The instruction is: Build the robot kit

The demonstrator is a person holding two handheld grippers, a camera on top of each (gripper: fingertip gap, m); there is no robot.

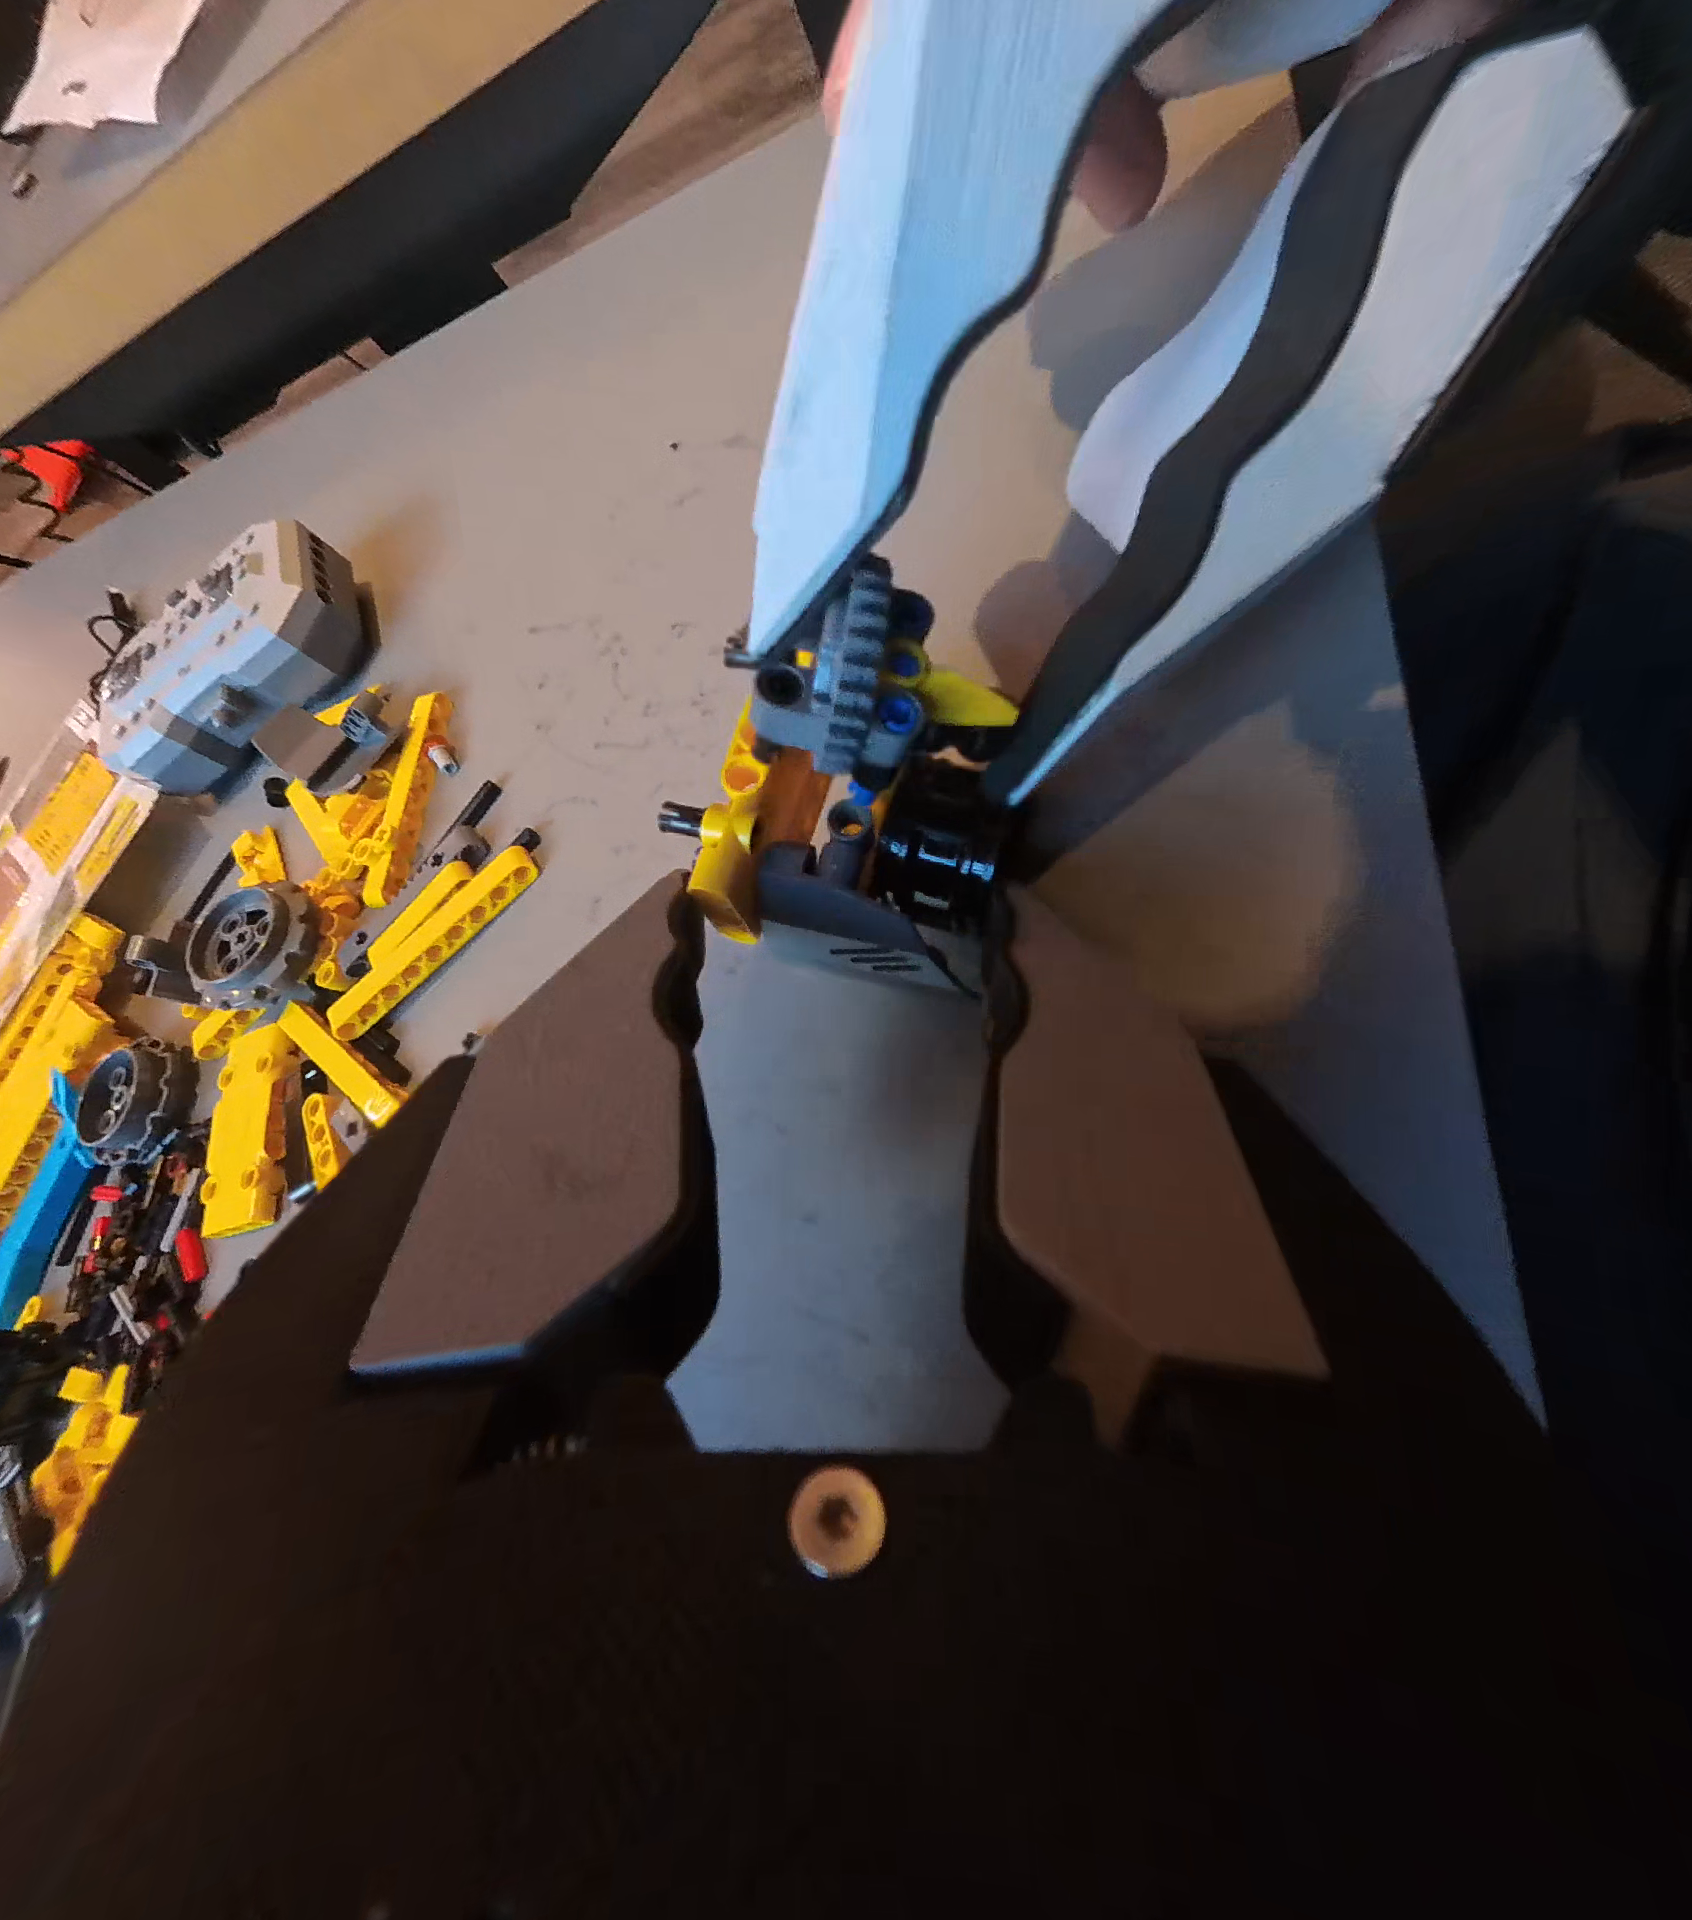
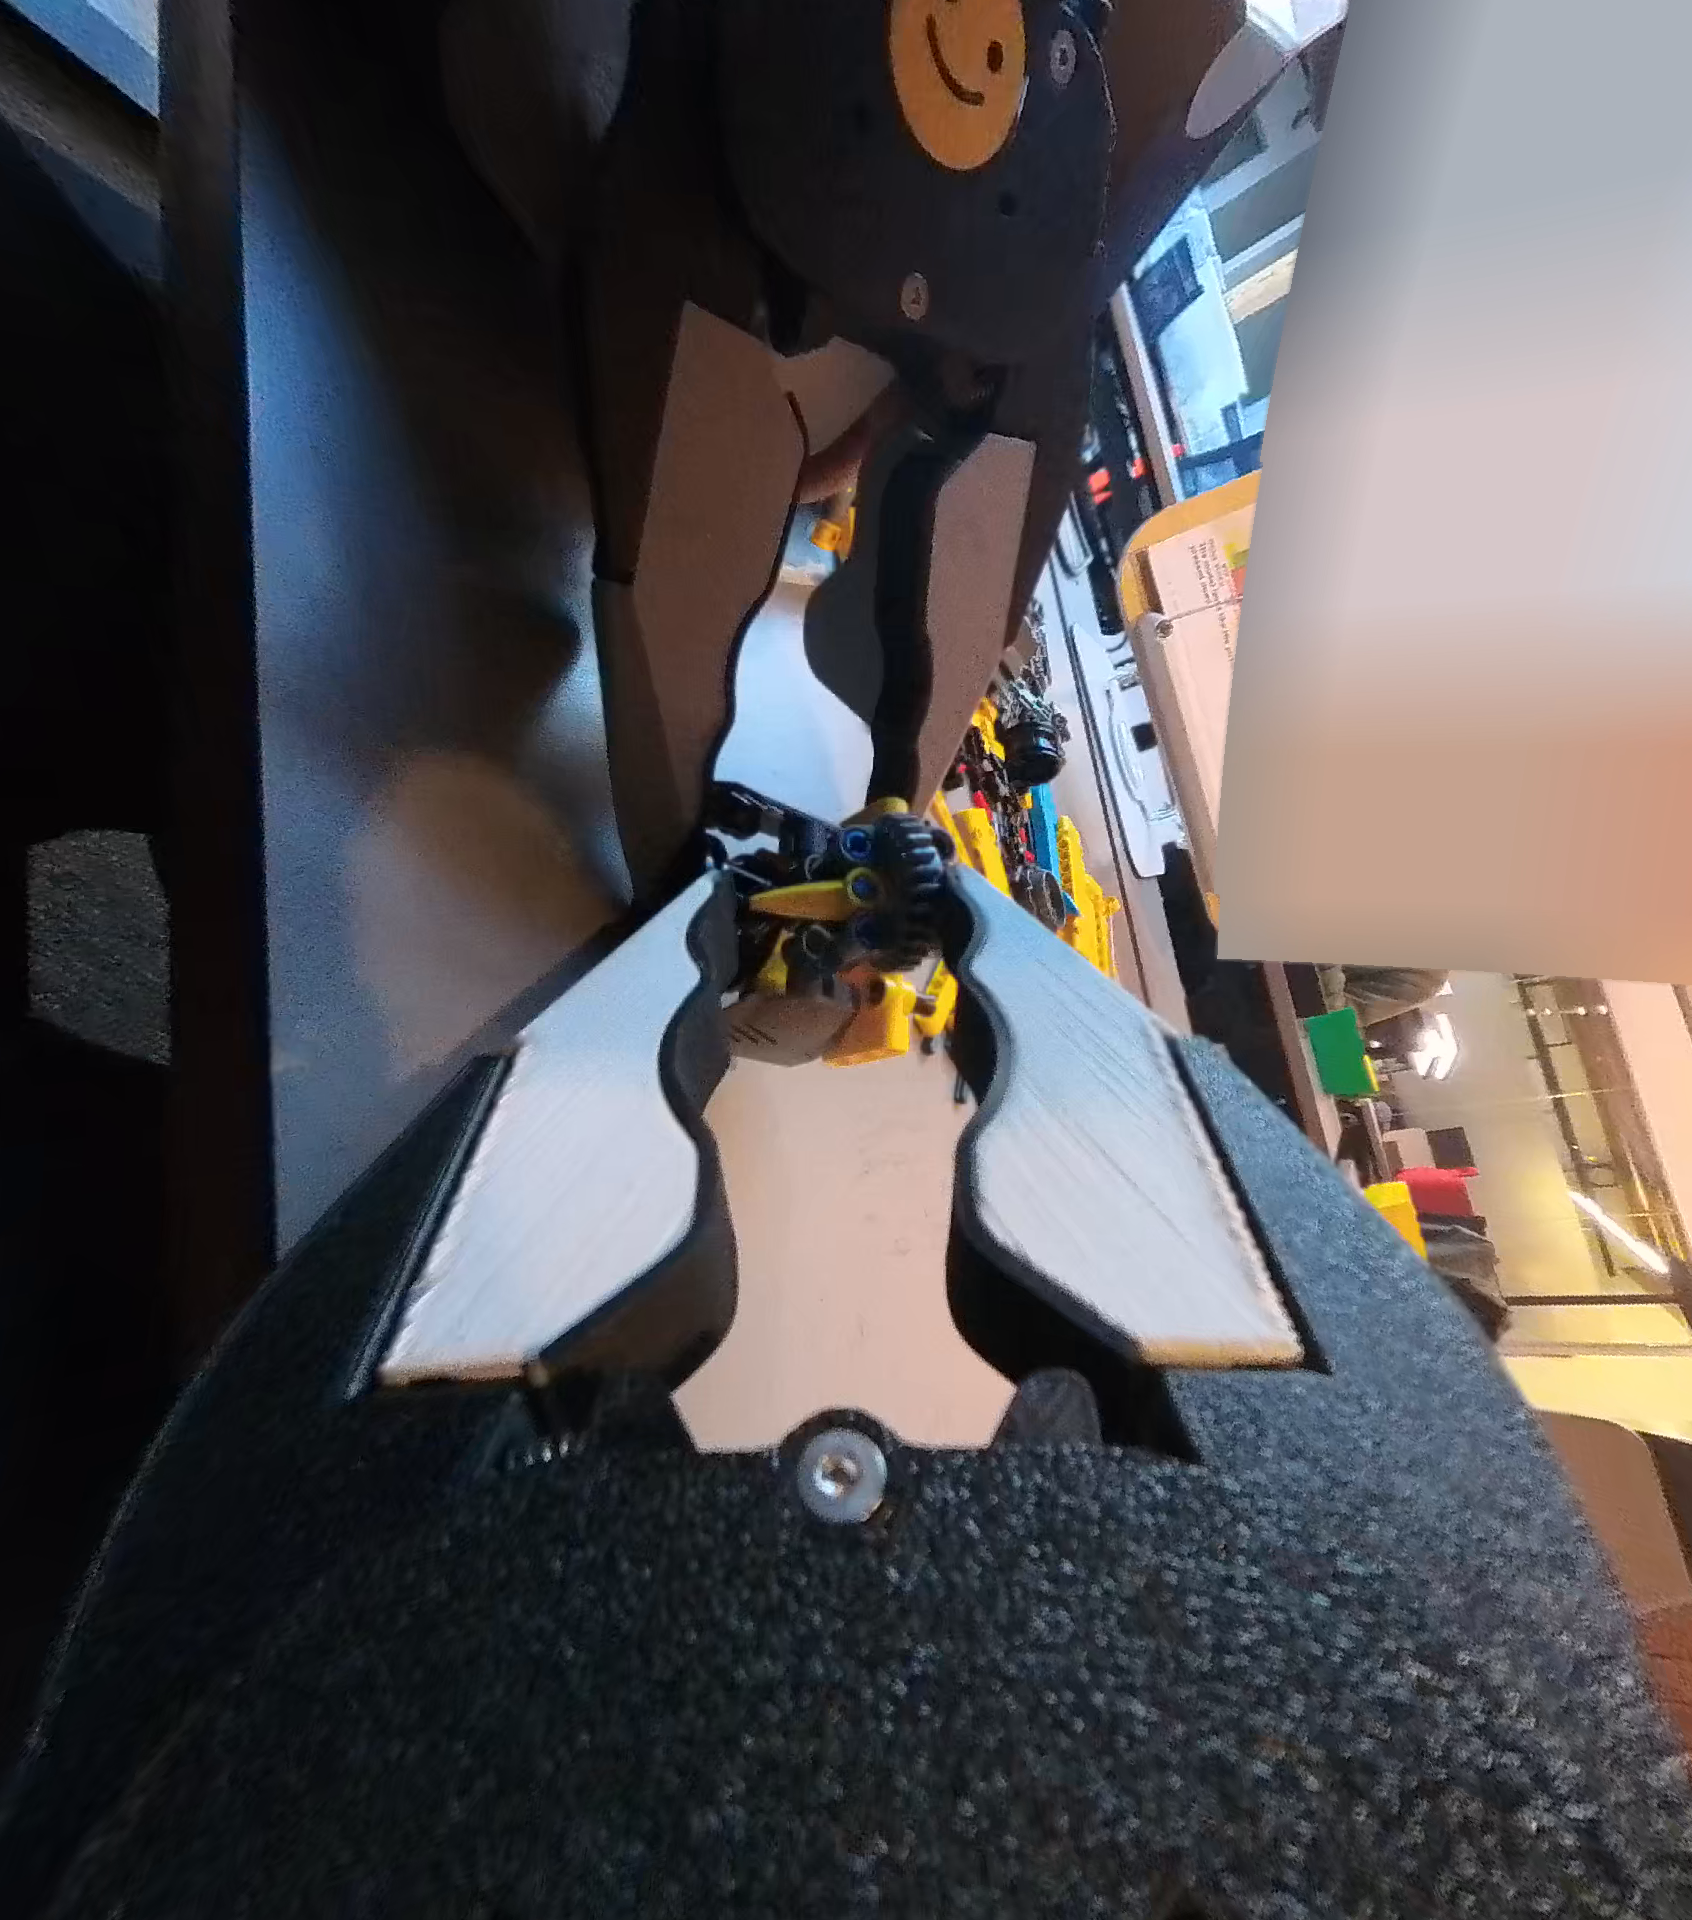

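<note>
A small toy-brick assembly (image 1: 730, 868) of yellow, grey and black parts, with a grey toothed gear (image 1: 847, 675) and blue pins, is held above the pale table (image 1: 613, 499) between both grippers. My left gripper (image 1: 837, 920), with dark brown fingers, is shut on its near end around a grey panel. My right gripper (image 1: 883, 717), with white fingers, comes in from above and is shut on the gear end. In the right wrist view the right gripper (image 2: 837, 894) clamps the assembly (image 2: 868, 1029), and the left gripper (image 2: 790, 831) grips it from the far side.
A heap of loose yellow beams (image 1: 426, 935), grey wheels (image 1: 244, 940), a blue beam (image 1: 21, 1226) and a grey motor block (image 1: 229, 644) lies on the table's left. The same heap (image 2: 1029, 842) shows in the right wrist view, beside a white board (image 2: 1174, 665). The table's dark edge (image 1: 1444, 831) runs close on the right. Only a small space, under 4 cm, lies between the two pairs of fingers.
</note>
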